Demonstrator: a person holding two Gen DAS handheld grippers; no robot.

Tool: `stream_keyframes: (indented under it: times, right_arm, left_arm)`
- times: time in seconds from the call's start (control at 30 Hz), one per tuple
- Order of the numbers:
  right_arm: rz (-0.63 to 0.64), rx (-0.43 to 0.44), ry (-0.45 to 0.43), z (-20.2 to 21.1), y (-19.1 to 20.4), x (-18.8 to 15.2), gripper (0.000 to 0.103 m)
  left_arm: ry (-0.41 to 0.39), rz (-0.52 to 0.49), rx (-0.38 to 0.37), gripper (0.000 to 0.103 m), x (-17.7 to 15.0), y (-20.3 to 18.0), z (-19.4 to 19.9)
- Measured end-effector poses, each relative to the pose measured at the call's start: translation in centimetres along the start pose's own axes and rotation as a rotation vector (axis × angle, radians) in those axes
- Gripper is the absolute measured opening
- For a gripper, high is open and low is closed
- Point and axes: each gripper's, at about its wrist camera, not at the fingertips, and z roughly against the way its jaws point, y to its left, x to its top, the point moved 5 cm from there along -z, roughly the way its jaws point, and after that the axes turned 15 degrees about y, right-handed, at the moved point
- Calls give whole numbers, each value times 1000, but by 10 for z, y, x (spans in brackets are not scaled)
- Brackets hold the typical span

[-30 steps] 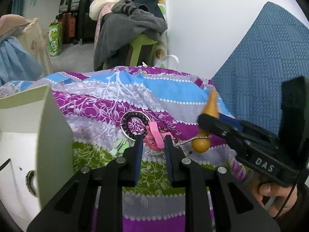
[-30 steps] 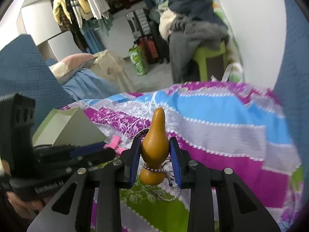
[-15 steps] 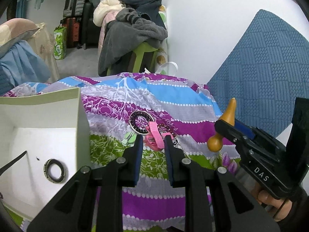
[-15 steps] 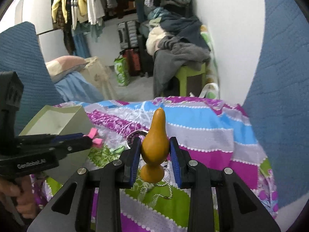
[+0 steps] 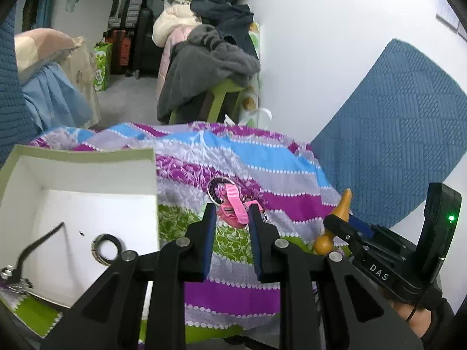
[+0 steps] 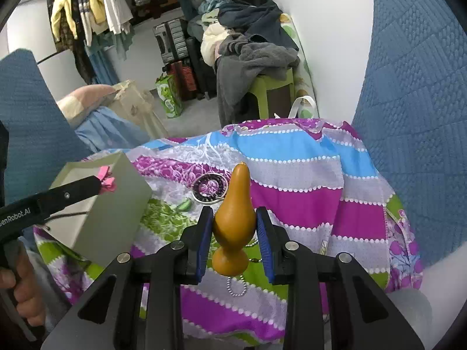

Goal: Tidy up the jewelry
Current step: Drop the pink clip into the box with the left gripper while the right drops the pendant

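Observation:
My left gripper (image 5: 232, 223) is shut on a pink bow hair clip (image 5: 232, 208), held above the striped bedspread (image 5: 262, 160) just right of an open white box (image 5: 87, 157). The box holds a dark ring (image 5: 106, 249) and a black strap (image 5: 41, 242). My right gripper (image 6: 233, 221) is shut on an orange gourd pendant (image 6: 233, 213), whose bead chain (image 6: 236, 287) hangs below it. In the right wrist view the left gripper (image 6: 102, 183) carries the pink clip (image 6: 106, 180) over the box (image 6: 116, 210). A dark bead bracelet (image 6: 210, 188) lies on the cloth.
A small green piece (image 6: 184, 204) lies on the bedspread by the box corner. Blue quilted cushions (image 5: 394, 134) stand at the right against the white wall. Beyond the bed are a green stool piled with clothes (image 5: 210, 58), suitcases and a pillow.
Both grippers have risen off the bedspread with their loads. The left one has shifted toward the box, whose inside now shows; the gourd's chain has lifted clear and hangs.

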Motion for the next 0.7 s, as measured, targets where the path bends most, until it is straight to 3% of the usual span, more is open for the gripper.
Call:
stream_keyframes:
  times: [0.27,0.7]
  right_arm:
    - [31,26,-48,57,35,31,27]
    - [132,90,-225,151,113,93,27]
  left_arm:
    - [-44,-9,14,23,21,2,55]
    - [-180,-62,61,23,54,12,166]
